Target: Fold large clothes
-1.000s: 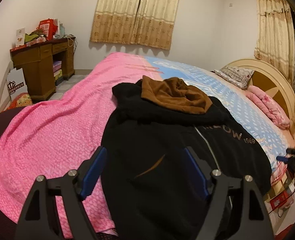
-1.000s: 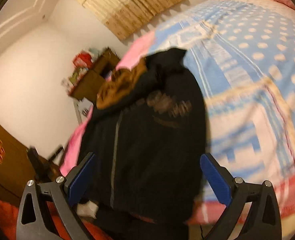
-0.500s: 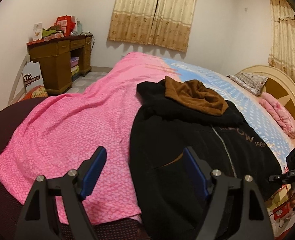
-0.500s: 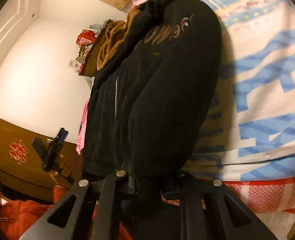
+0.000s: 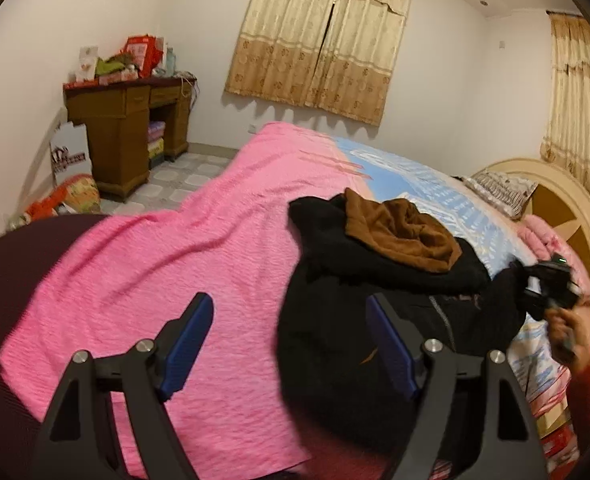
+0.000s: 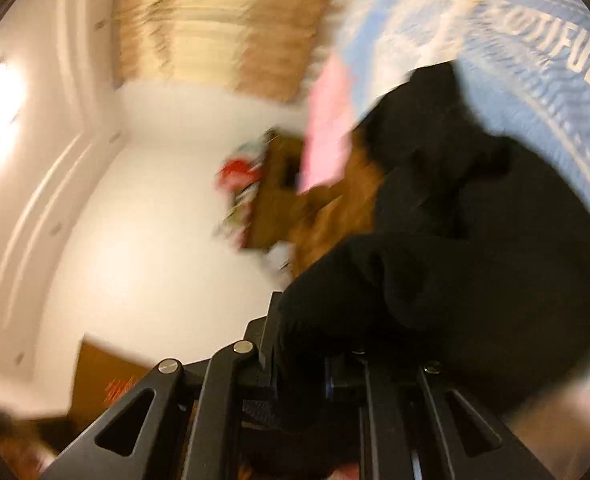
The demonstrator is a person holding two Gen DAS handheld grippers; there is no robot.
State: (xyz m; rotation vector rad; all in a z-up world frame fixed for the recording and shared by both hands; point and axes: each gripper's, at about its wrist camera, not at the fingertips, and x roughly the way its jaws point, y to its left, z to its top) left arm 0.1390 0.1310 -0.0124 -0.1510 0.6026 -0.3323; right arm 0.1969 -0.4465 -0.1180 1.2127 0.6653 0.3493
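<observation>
A large black hooded jacket (image 5: 347, 344) with a brown fleece hood lining (image 5: 399, 232) lies on the bed, over the pink cover and the blue sheet. My left gripper (image 5: 291, 344) is open and empty, above the jacket's left edge near the bed's foot. My right gripper (image 6: 307, 368) is shut on a fold of the black jacket (image 6: 475, 264) and lifts its right side; it also shows in the left wrist view (image 5: 547, 288) at the jacket's right edge. The right wrist view is blurred.
The pink bed cover (image 5: 167, 280) fills the left half of the bed, the blue patterned sheet (image 5: 435, 188) the right. A pillow (image 5: 499, 192) and round headboard (image 5: 567, 208) stand at far right. A wooden desk (image 5: 127, 136) with clutter stands by the left wall.
My right gripper shut on the jacket's right hem and has lifted it up and over towards the middle. My left gripper stayed open and drew back and to the left.
</observation>
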